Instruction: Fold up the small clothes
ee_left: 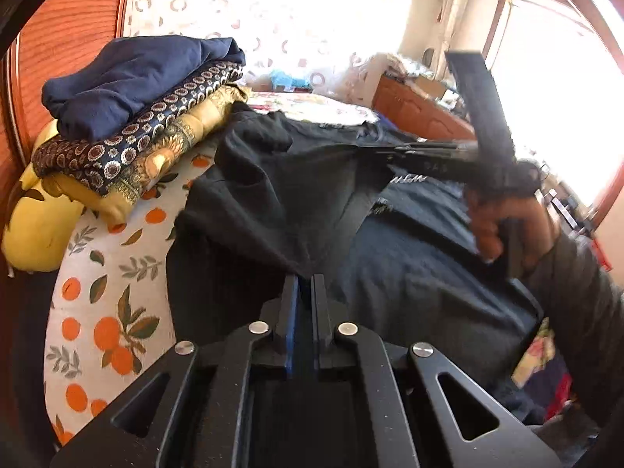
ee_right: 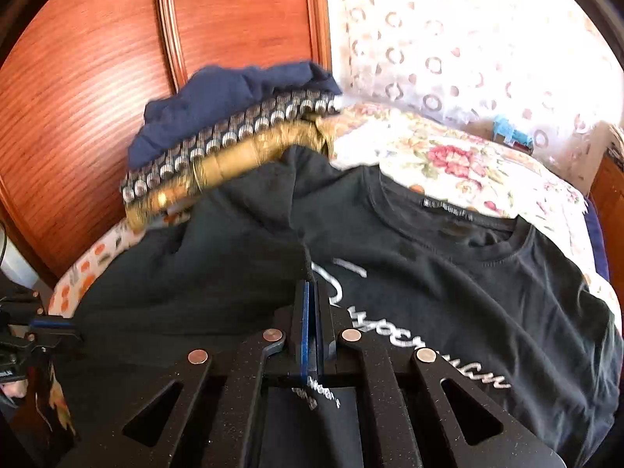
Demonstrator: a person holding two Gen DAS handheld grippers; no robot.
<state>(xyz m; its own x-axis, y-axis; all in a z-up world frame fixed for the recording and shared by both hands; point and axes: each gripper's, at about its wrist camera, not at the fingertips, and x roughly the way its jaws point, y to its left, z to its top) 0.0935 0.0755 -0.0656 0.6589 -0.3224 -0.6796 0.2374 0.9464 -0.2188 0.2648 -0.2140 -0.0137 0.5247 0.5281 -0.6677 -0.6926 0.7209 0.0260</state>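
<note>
Reddish wooden panelling [ee_right: 89, 89] backs the bed on the left, and beside it hangs a pale curtain printed with small rings [ee_right: 468, 39]. Below them the bedding starts as a white sheet patterned with oranges and green leaves [ee_left: 97, 312], seen best from my left wrist.

On that sheet, against the panelling, sits a stack of folded clothes [ee_left: 132, 117]: a plain navy piece on top, a dark cloth with round medallion prints under it, and mustard-yellow fabric at the bottom. Just right of the stack, and touching its lower edge, lies the black cotton T-shirt with white cursive lettering [ee_right: 448, 273]. It is spread face up across the bed, neck opening and label toward the far side, where a cream cover with pink roses [ee_right: 448, 156] shows beyond the collar.

My left gripper [ee_left: 305, 279] has its two fingers pressed together on a fold of the black shirt, and the cloth rises to them in a taut peak. My right gripper [ee_right: 312, 286] is likewise closed, pinching a ridge of the same shirt just left of the lettering; the fabric lifts into a narrow crease ahead of the fingers. From the left wrist, that right tool appears blurred at the far right, gripped by a bare hand [ee_left: 511, 230] in a dark sleeve, with a bright window [ee_left: 553, 89] behind it.
</note>
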